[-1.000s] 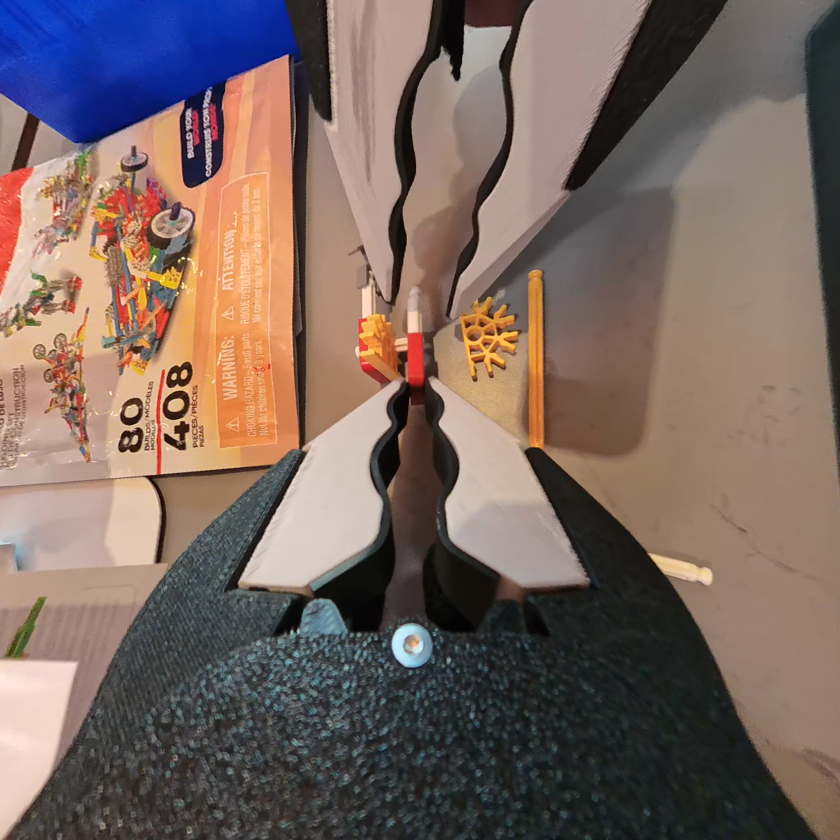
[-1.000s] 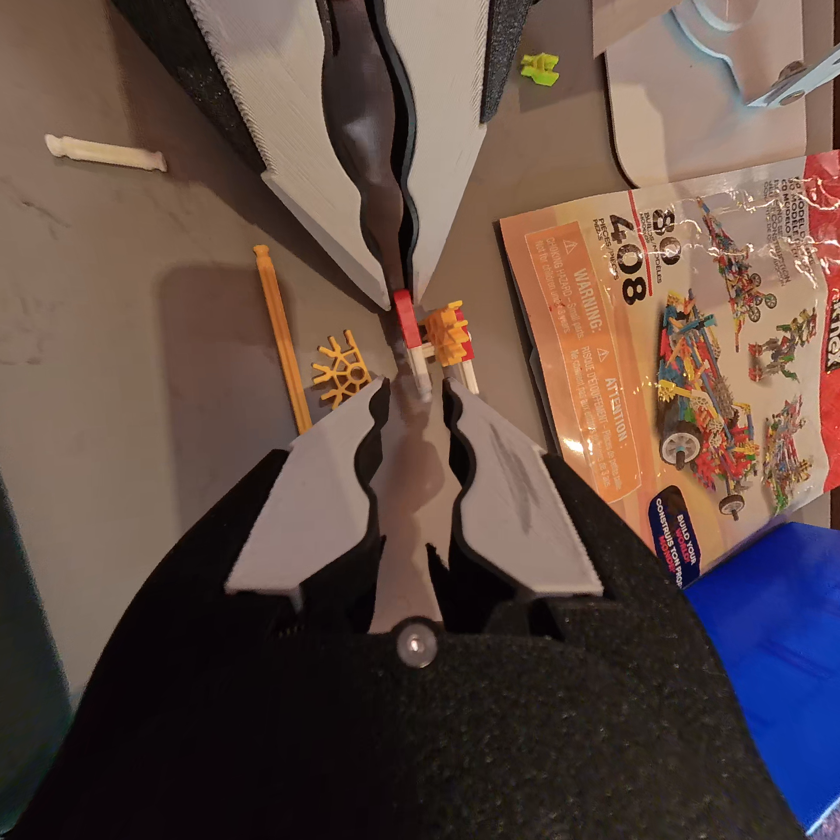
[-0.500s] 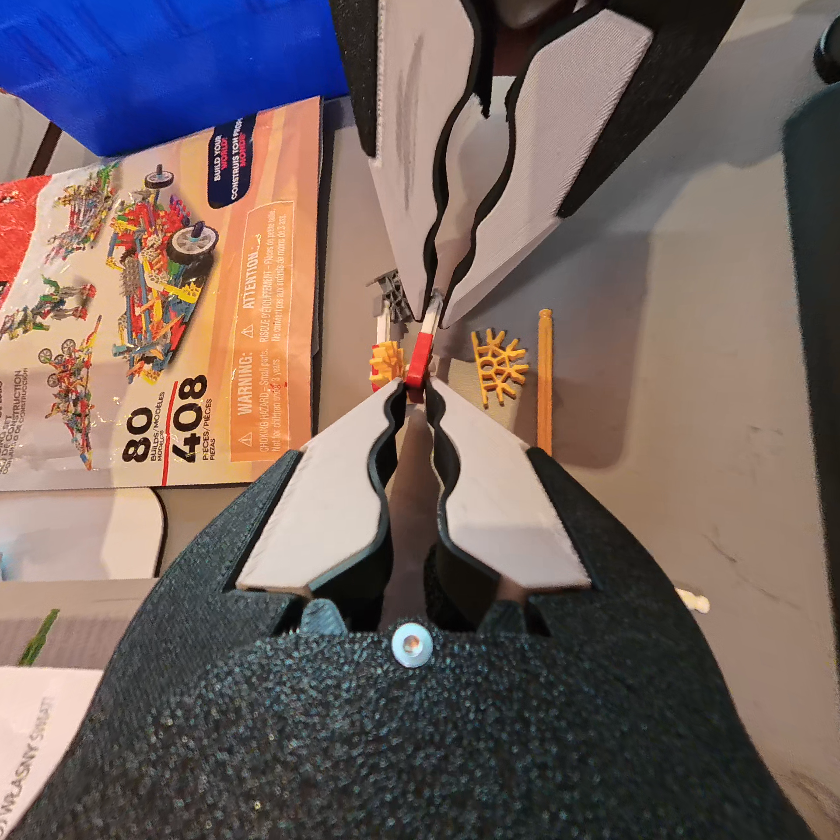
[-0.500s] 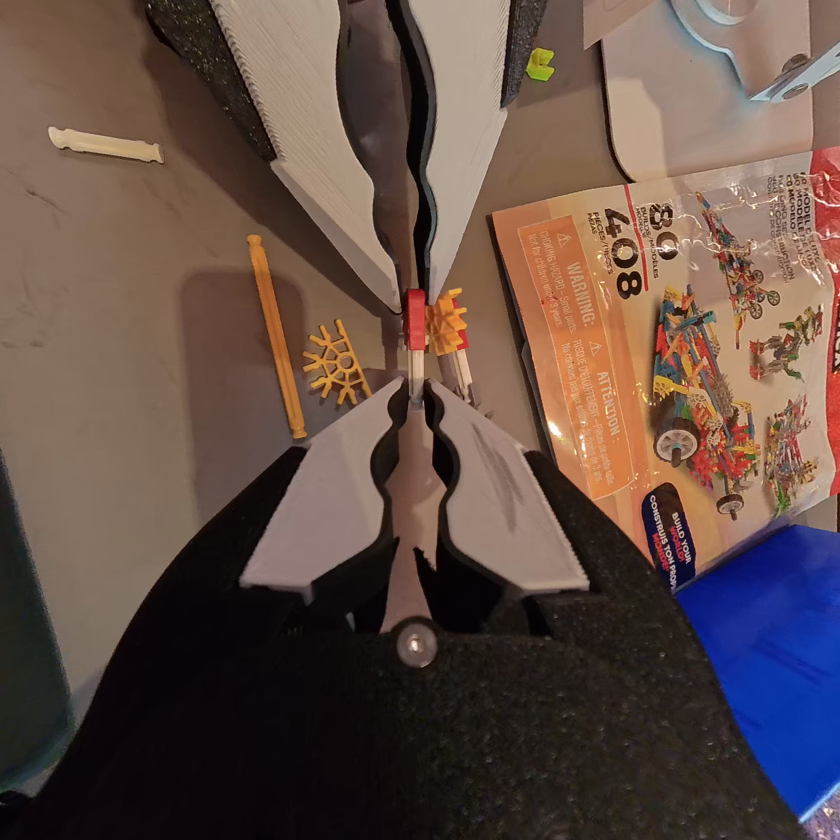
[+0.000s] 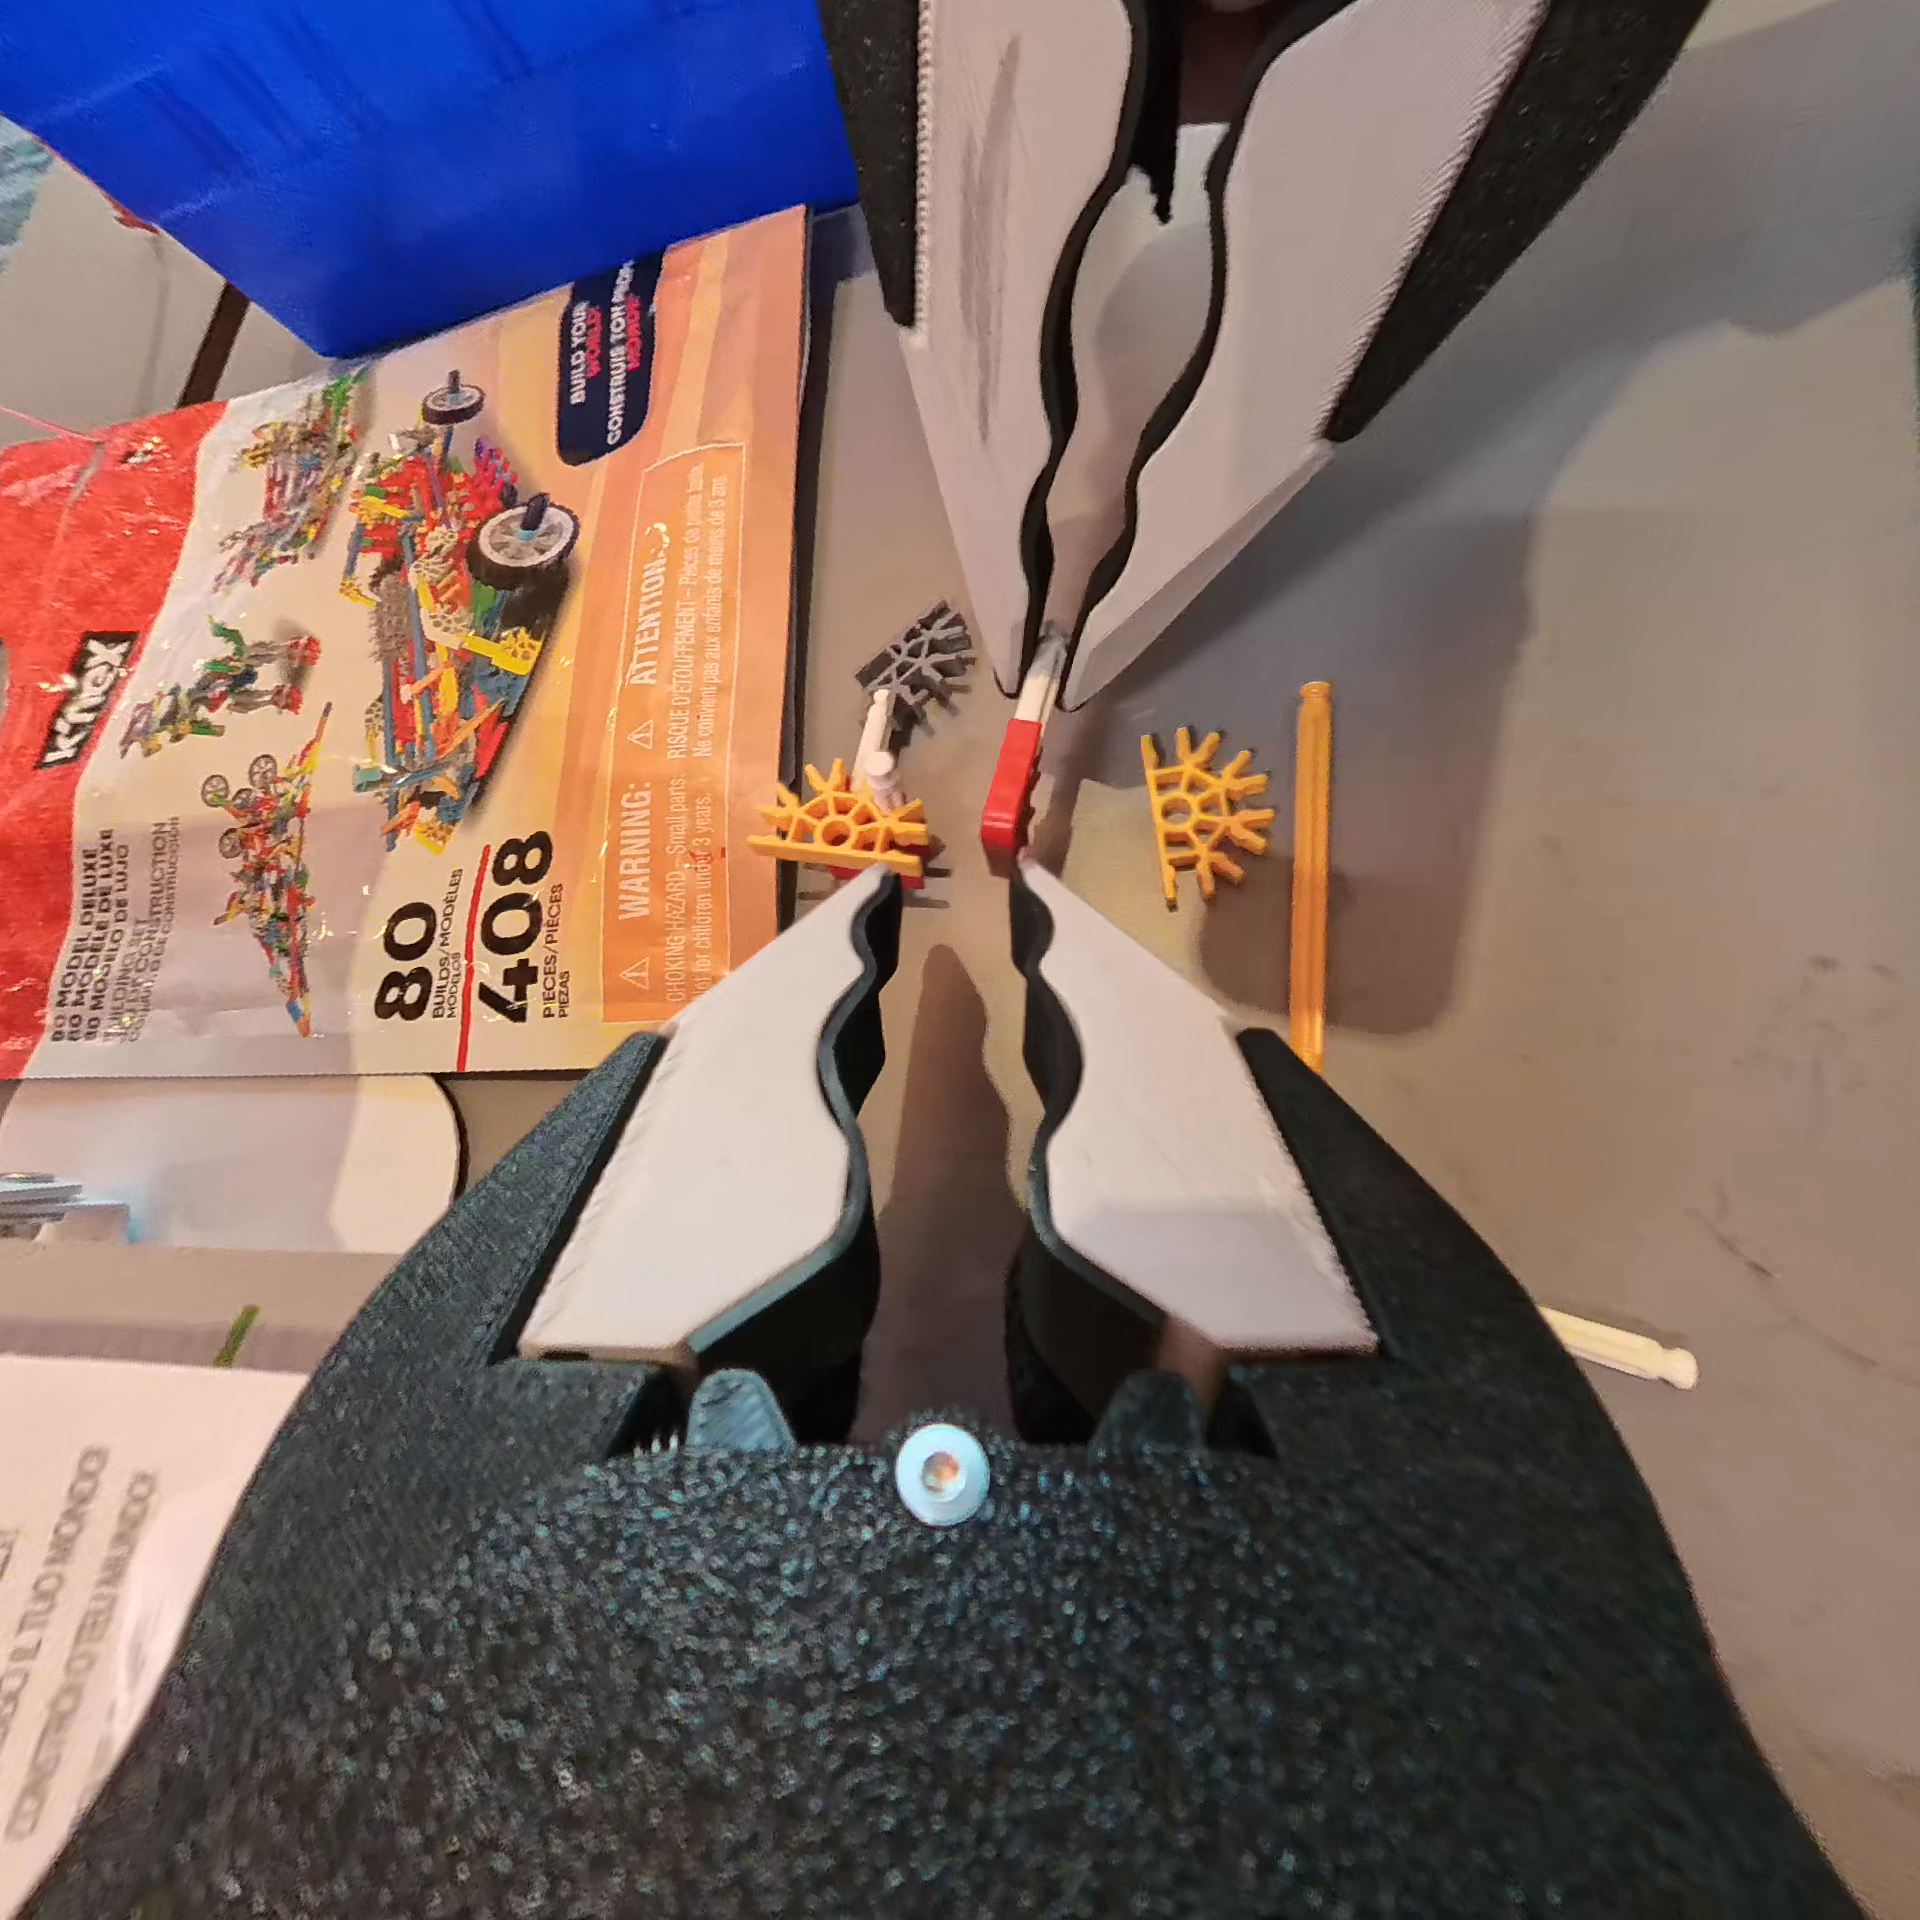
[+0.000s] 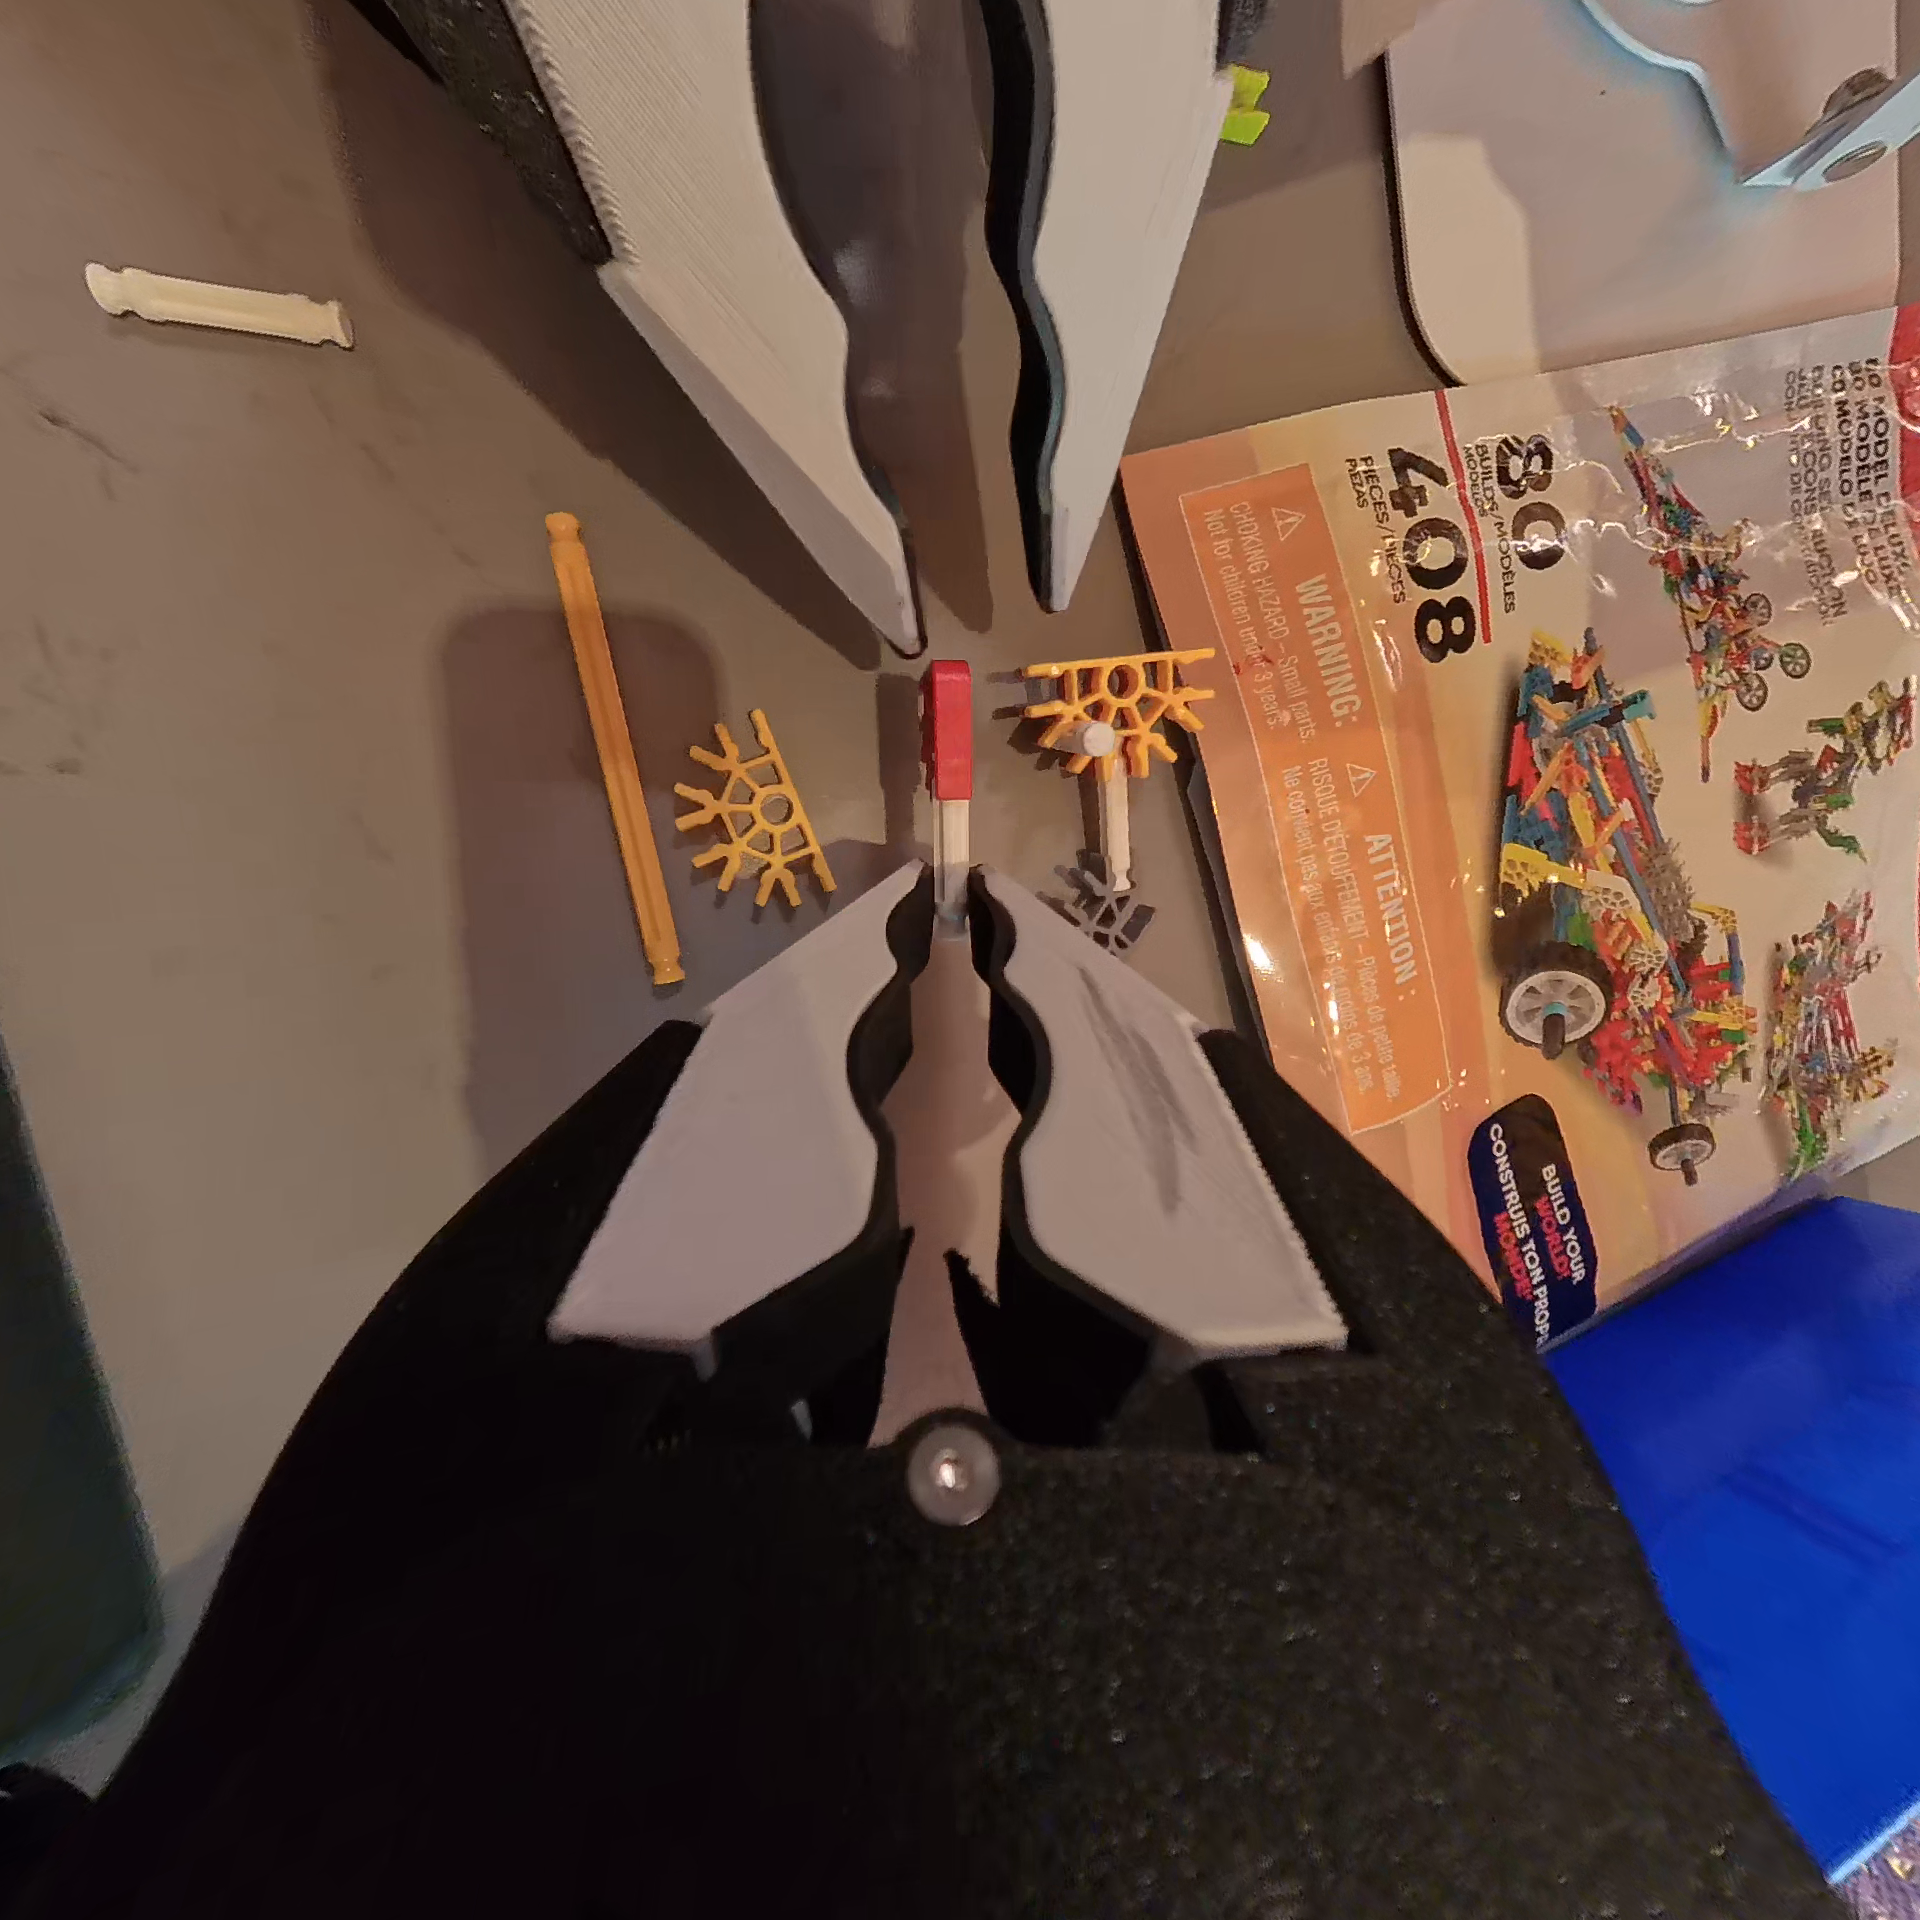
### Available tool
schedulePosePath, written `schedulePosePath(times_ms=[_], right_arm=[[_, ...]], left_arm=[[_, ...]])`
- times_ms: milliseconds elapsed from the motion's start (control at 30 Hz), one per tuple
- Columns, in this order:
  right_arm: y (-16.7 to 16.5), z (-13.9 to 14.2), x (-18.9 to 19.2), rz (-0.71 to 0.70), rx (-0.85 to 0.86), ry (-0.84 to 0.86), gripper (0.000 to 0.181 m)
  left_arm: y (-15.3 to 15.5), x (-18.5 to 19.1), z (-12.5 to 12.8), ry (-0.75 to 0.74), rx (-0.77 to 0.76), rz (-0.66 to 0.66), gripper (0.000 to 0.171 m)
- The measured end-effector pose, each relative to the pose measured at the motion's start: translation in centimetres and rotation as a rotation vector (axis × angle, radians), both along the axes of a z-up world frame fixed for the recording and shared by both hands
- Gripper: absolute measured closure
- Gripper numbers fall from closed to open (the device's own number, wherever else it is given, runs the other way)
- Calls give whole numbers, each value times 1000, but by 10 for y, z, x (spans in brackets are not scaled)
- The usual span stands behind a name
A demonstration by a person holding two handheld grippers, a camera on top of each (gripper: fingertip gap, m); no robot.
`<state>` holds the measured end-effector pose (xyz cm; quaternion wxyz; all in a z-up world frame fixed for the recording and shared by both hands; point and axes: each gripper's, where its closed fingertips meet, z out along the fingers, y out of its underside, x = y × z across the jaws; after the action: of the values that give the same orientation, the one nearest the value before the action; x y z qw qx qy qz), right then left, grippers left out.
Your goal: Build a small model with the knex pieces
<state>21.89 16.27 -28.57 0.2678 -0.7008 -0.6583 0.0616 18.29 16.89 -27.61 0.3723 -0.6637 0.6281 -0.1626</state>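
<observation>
My right gripper (image 6: 951,878) is shut on a short white rod (image 6: 951,836) with a red connector (image 6: 948,743) on its far end. The rod is held just above the grey table. My left gripper (image 5: 958,881) faces it, open and empty, with its fingertips on either side of the red connector's (image 5: 1010,792) end. The right gripper (image 5: 1044,681) shows at the top of the left wrist view, and the left gripper (image 6: 977,623) at the top of the right wrist view. A yellow connector (image 6: 1122,696) joined by a white rod to a grey connector (image 6: 1101,914) lies beside them.
A loose yellow connector (image 6: 758,821), a long yellow rod (image 6: 613,748) and a cream rod (image 6: 218,307) lie on the table. A glossy printed bag (image 6: 1558,779), a blue box (image 6: 1766,1507) and a small green piece (image 6: 1242,109) lie on the other side. Spacing between my two grippers at the tips: around 4 centimetres.
The right gripper closed on the white rod. The left gripper, which had been shut on the red connector, has opened and let it go. The yellow-and-grey assembly now lies apart from the red piece.
</observation>
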Motion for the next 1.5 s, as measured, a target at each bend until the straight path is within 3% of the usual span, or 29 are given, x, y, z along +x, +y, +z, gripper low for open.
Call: schedulePosePath(times_ms=[133, 200, 400, 500, 733, 1100, 1300, 1500], right_arm=[[-2, 5, -1, 8, -19, 18, 176], [0, 7, 0, 9, -17, 15, 176], [21, 19, -1, -20, 37, 32, 174], [38, 27, -1, -50, 89, 59, 162], [52, 20, 1, -29, 117, 71, 161], [37, 2, -9, -27, 23, 71, 156], [38, -13, -17, -68, -24, 48, 153], [34, -12, -16, -70, -44, 55, 162]], left_arm=[[-9, 3, 5, -13, 5, -49, 155], [-9, 5, 7, -24, 22, -57, 171], [7, 5, 21, -98, -29, -12, 171], [20, 9, 30, -174, -99, 45, 171], [31, 19, 40, -353, -351, 98, 171], [47, 6, 1, -87, -140, 75, 165], [40, 3, -12, -15, -110, 46, 166], [33, 3, -14, -18, -134, 23, 165]])
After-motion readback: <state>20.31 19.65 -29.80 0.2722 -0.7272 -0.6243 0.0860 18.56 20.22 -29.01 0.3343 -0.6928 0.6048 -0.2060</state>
